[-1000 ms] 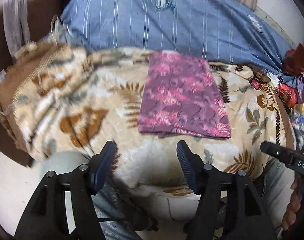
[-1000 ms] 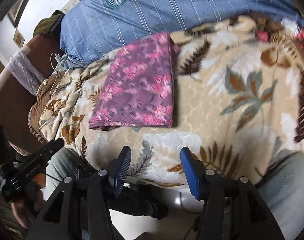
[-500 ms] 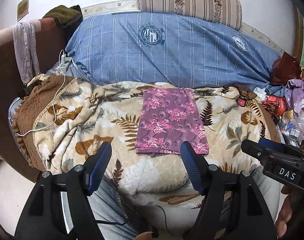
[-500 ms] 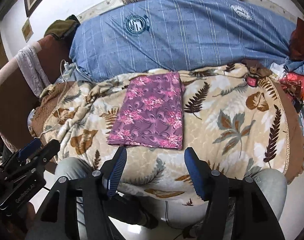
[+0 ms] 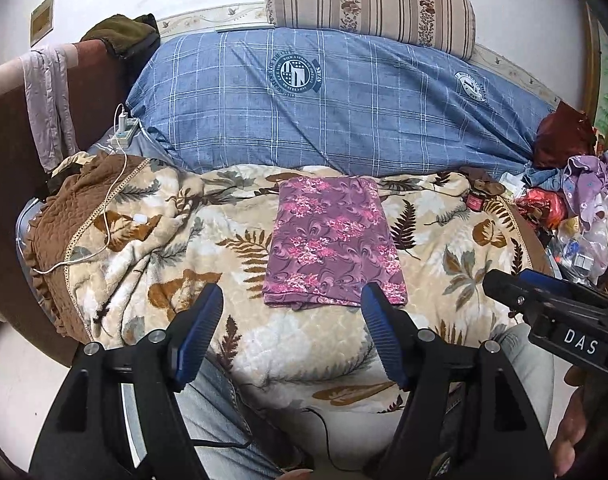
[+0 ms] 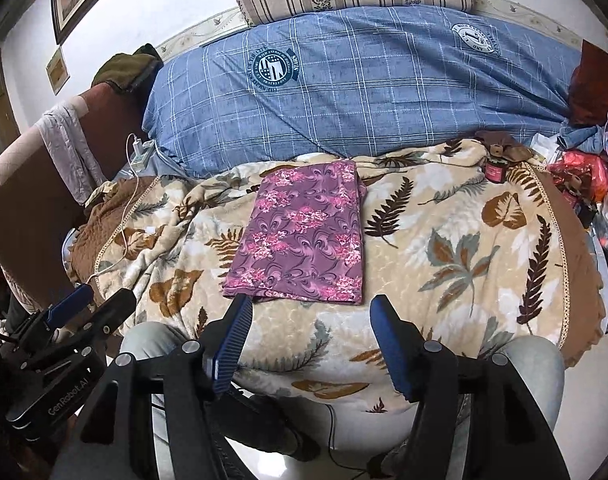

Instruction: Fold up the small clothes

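Left wrist: folded purple cloth [image 5: 332,242] beyond left tongs [image 5: 292,312] | both tongs wide, empty

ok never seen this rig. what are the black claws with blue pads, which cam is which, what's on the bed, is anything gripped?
There is no robot here. A person holds a two-finger gripper in each hand, and each gripper carries a fisheye camera that looks forward along its fingers. One picture is taken from the left gripper, the other from the right gripper; each also catches its neighbour at the edge of the frame. The blue ribbed parts are the finger pads.

On the leaf-print blanket lies a purple floral cloth, folded into a neat rectangle. Behind it is a blue checked pillow, with a striped bolster on top. A pile of clutter sits at the right.

Both grippers stand open and hold nothing, short of the cloth's near edge.
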`<state>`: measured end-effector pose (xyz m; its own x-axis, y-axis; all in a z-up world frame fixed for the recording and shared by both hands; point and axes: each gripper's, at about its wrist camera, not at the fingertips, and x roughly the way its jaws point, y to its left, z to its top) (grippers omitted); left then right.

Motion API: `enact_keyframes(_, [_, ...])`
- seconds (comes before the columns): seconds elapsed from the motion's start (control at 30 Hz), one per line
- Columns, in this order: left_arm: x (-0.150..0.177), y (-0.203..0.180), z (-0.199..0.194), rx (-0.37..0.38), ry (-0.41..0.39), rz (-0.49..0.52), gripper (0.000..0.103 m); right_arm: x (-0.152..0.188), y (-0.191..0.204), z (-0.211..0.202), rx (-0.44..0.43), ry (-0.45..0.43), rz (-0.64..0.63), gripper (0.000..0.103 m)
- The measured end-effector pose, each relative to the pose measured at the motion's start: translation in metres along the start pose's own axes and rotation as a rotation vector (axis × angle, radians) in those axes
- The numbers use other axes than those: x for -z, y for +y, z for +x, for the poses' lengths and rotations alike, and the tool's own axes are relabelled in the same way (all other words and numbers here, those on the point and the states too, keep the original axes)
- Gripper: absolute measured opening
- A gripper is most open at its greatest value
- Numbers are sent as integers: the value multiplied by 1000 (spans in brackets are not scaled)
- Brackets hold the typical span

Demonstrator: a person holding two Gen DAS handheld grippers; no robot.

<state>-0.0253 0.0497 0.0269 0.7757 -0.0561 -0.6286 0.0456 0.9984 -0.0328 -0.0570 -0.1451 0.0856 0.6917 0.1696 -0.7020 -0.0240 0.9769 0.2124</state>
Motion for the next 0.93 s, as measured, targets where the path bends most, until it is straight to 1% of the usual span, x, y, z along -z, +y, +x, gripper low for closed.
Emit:
enact_keyframes(0.5, [-3,0,3,-14,11,0,71,1,-1,9,-9,21,3,64])
enact_keyframes(0.73, [-7,3,15,-14,28,-4,71,-2,-1,15,-11,28,2,64])
enact_keyframes(0.83, [-7,5,19,-15,18,-3,71,-5,-2,21,-12,30,2,64])
enact_keyframes(0.93, [-7,8,32,-5,29,-15,71,-7,-8,28,-28,21,5,65])
